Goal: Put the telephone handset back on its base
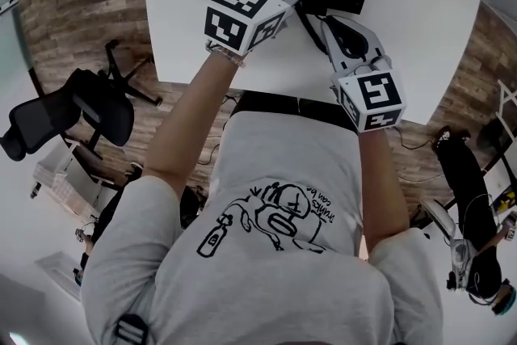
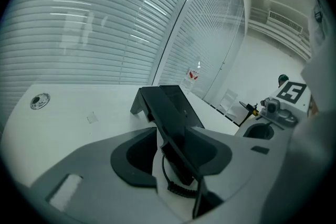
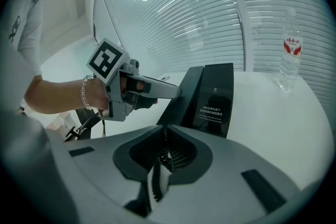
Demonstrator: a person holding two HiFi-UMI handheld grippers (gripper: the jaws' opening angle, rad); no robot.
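Black office chair (image 1: 77, 113) far left, down on the wood-plank floor (image 1: 77, 8), clear of the white tabletop (image 1: 194, 4). Next along, left tool (image 2: 172, 131), marker cube on its back, reaching in over the tabletop edge: jaws clamped on the black handset (image 2: 181, 147), gripped lengthwise, near end toward the tool's own camera, far end up against the left side of the base (image 3: 215, 97). Seated in the cradle or not, impossible to tell from here. Coiled cord (image 3: 155, 176) trailing out below the handset and across toward the right. Base itself black, standing upright with a backward tilt, centre of the tabletop, small white print on its face, too small to read. Just beside it and nearer the person, right tool (image 3: 161, 132): jaws pinched together on the coiled cord, loops dangling down between them. Both tools near each other, apart, not touching. Far right, clear water bottle (image 3: 290, 55) with a red label, upright on the tabletop, well apart from the base.
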